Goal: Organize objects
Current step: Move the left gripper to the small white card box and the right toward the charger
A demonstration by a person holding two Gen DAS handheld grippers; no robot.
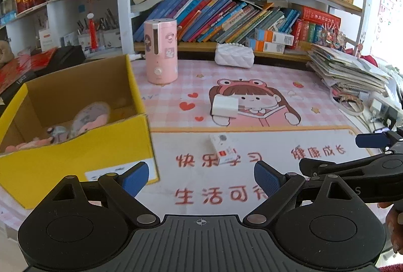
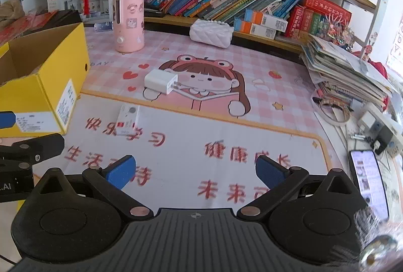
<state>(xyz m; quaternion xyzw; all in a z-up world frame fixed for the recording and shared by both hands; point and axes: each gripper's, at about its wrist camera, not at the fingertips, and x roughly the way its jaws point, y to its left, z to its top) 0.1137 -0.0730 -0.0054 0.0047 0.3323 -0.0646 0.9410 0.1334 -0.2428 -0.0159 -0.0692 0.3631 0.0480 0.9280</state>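
- Jaws of your left gripper (image 1: 201, 177) stand spread above the mat (image 1: 302, 179), nothing between the blue pads.
- Your right gripper (image 2: 195, 170) is spread as well and grips nothing.
- Your small white packet (image 1: 223, 147) lies flat on the mat's red lettering, just ahead of the left gripper.
- Your white charger (image 1: 225, 107) rests farther back on the cartoon girl, apart from the packet.
- Your yellow box (image 1: 80, 146) sits open at the left with soft toys inside.
- A pink canister (image 1: 161, 51) stands upright behind the box.
- A phone (image 2: 369, 179) lies lit at your right edge.
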